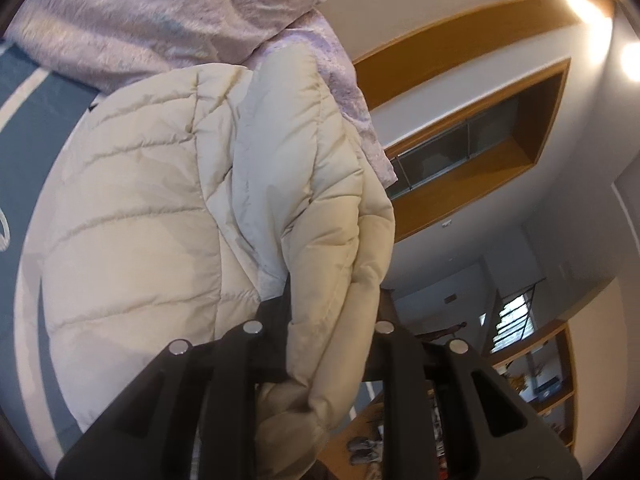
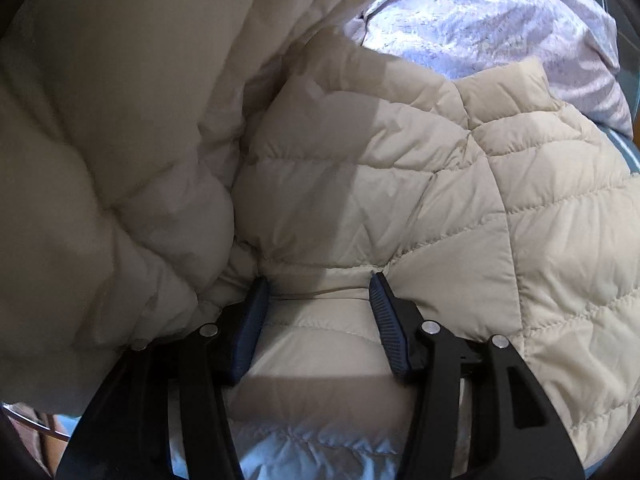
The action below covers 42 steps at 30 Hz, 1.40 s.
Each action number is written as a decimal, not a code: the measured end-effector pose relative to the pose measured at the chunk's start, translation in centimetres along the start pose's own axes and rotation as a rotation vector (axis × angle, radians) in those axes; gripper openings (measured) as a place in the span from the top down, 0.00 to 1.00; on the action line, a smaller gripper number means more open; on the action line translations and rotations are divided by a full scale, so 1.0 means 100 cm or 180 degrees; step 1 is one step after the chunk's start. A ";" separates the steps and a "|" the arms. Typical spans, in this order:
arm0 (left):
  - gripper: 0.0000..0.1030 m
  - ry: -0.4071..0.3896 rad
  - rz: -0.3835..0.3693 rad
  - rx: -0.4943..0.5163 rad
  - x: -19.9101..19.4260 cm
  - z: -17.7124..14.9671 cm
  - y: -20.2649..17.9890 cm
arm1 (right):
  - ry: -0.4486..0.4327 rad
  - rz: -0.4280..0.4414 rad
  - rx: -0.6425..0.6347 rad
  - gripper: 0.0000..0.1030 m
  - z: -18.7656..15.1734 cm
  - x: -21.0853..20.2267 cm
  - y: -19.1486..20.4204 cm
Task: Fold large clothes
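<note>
**Ana:** On a dark grey bed cover (image 1: 28, 120) with pale line markings lies a cream quilted puffer jacket (image 1: 132, 220), just beside a rumpled lilac patterned blanket (image 1: 132, 12). What do the grippers have?

**Ben:** Left black two-finger gripper (image 1: 328, 320) is closed nearly together on a thick fold of the jacket's edge, lifted so that the fold hangs between the jaws. Right black gripper (image 2: 318, 304), with blue ribbed pads (image 2: 386, 320), stands about half open, both pads pressing into the jacket's padded bulk along a stitched seam.

**Ana:** Is the right one truly holding?

**Ben:** It pinches a puffy ridge; how firm that hold is, I cannot tell.

**Ana:** What might go wrong?

**Ben:** My guess: slick, springy padding could squeeze out of the right jaws, since the filling gives way under pressure. If the left pulls its fold across unevenly, the jacket may bunch instead of lying flat, or drag onto the blanket.
</note>
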State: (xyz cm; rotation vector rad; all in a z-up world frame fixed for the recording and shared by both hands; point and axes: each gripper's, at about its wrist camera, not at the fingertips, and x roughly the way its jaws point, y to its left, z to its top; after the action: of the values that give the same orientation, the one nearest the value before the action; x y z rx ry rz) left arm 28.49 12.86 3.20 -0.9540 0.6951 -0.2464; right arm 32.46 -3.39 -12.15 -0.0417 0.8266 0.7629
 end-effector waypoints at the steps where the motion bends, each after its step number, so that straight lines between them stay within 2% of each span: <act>1: 0.80 0.0002 0.0005 -0.0035 0.001 -0.001 0.000 | -0.0023 0.0038 0.0031 0.47 -0.001 -0.003 -0.002; 8: 0.80 0.0112 0.0077 -0.0190 0.026 -0.015 0.012 | -0.0121 0.0105 0.0092 0.47 -0.006 -0.025 -0.019; 19: 0.80 0.0252 0.0219 -0.0302 0.060 -0.030 0.025 | -0.0235 -0.0269 -0.0031 0.47 -0.018 -0.053 -0.024; 29: 0.80 0.0310 0.0407 -0.0161 0.075 -0.045 0.020 | -0.0318 -0.0433 -0.0045 0.47 -0.022 -0.070 -0.049; 34: 0.79 0.0354 0.0633 0.0017 0.093 -0.055 0.014 | -0.0396 -0.0562 -0.0090 0.47 -0.015 -0.069 -0.068; 42: 0.78 0.0448 0.0784 0.0161 0.114 -0.067 0.010 | -0.0496 -0.0695 0.0045 0.47 -0.029 -0.099 -0.089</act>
State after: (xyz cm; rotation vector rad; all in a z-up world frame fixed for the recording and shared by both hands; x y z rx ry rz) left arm 32.80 3.47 -5.14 -0.7990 0.9236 -0.1138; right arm 31.85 -16.83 -9.69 -0.0582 0.6665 0.5470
